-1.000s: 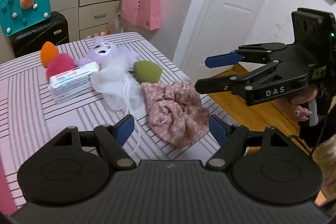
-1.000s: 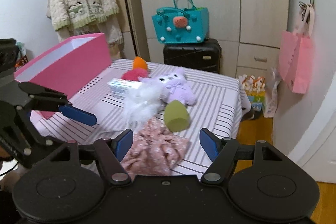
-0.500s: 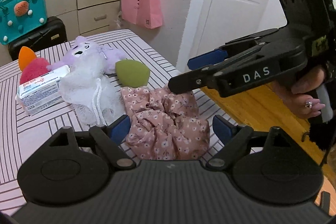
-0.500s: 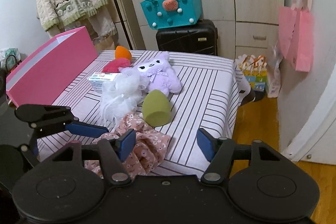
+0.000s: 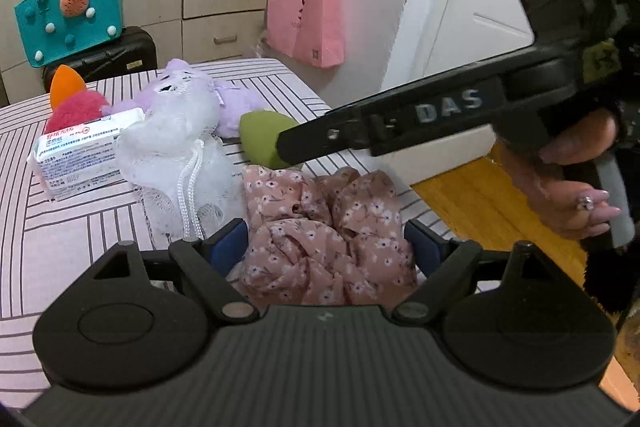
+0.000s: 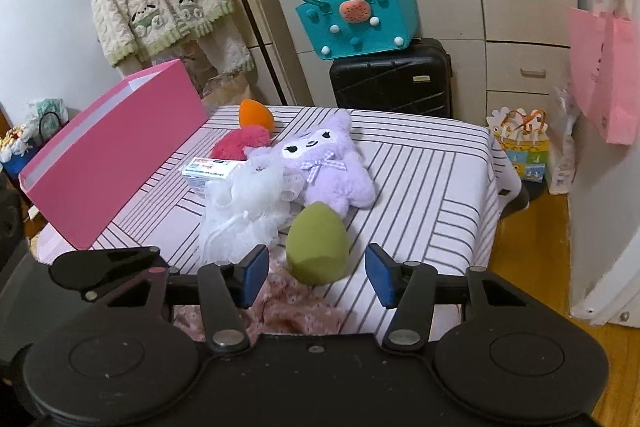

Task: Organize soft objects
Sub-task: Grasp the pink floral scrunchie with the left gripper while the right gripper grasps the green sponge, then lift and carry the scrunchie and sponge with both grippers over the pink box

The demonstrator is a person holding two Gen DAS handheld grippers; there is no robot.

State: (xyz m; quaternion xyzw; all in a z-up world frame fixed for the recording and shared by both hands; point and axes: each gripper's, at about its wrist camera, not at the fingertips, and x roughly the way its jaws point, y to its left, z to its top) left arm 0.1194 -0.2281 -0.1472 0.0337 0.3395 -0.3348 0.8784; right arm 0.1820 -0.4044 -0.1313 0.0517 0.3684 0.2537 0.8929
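- Crumpled pink floral cloth (image 5: 328, 239) lies at the striped table's (image 5: 72, 227) near edge, between the closing left gripper's (image 5: 326, 247) spread fingers.
- Right gripper (image 6: 316, 273) closing around an olive egg-shaped sponge (image 6: 318, 247), pads not touching.

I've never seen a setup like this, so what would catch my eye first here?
Probably the heap of soft things on the striped table: a purple plush toy, a white mesh sponge and a green egg-shaped sponge nearest. A big pink box stands along the table's left side, and floral pink fabric lies between the left gripper's fingers.
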